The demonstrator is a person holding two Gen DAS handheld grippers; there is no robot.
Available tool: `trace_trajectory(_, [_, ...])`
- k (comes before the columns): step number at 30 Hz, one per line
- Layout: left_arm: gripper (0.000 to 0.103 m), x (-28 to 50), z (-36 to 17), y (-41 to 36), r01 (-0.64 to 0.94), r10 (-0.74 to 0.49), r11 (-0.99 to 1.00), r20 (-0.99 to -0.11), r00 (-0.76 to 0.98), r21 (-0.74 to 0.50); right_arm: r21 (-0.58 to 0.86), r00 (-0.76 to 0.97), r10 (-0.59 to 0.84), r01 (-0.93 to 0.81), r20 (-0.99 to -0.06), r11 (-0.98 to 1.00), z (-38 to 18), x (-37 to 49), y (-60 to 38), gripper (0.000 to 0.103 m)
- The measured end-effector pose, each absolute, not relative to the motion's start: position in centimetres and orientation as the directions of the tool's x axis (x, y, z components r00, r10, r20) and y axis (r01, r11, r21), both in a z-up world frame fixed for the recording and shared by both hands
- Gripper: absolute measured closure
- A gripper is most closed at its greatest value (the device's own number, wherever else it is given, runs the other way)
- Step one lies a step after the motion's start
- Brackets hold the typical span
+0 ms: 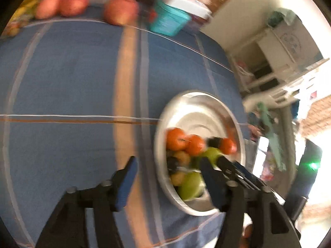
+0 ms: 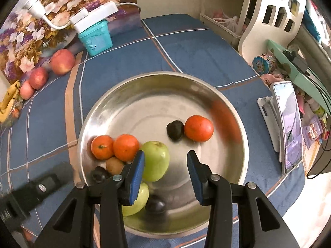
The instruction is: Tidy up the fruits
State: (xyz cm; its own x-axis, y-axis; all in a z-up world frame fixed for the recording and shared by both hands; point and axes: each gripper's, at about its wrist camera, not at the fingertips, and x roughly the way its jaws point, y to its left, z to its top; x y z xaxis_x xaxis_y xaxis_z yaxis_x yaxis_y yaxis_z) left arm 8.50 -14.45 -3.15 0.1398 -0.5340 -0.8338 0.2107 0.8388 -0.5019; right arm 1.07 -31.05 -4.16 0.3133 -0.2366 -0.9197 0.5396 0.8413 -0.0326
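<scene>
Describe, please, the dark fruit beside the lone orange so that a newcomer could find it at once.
Start at the big steel bowl on the blue cloth. On its right side sits a lone orange, away from the cluster of fruit at the left. The dark plum touches that orange's left side; the bowl's other dark fruits lie near the green apples.

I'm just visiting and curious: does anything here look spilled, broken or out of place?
Nothing looks spilled or damaged. The one loose end: three red apples and some bananas lie on the blue cloth by the flowered backdrop, outside the metal bowl that holds the other fruit. Both the left gripper and the right gripper are open and empty.
</scene>
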Motion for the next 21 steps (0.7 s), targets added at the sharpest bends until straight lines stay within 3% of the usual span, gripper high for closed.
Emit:
trace_trajectory(2, [0.0,8.6,-3.1,-12.3,0.162,-0.44,0.896,-0.874,0.206,-0.413,-0.035,0.322,-0.237,0.525,-0.917,0.851,-4.2,0.6,-30.0,0.031])
trace_trajectory(7, [0.0,8.4,-2.6,-6.8,0.061,-0.261,0.965,-0.911,0.321,-0.255,-0.015,0.333,-0.192,0.467,-0.923,0.884,-5.1,0.1,-27.4,0.026])
trace_trajectory(9, [0.0,7.8,-2.0,-5.4,0.059,-0.176,0.984,-0.914,0.365,-0.166,-0.011,0.353,-0.189,0.449,-0.917,0.894,-5.1,-0.2,-26.3,0.01])
trace_trajectory(10, [0.0,7.4,-1.8,-5.0,0.065,-0.134,0.991,-0.914,0.383,-0.117,-0.011,0.364,-0.191,0.443,-0.912,0.897,-5.1,-0.4,-25.8,0.008])
trace_trajectory(21, [0.0,2.8,-0.6,-3.8,0.038,0.146,0.983,-0.886,0.44,0.181,-0.039,0.399,-0.196,0.368,-0.896,0.929,-4.7,-2.7,-21.3,0.008])
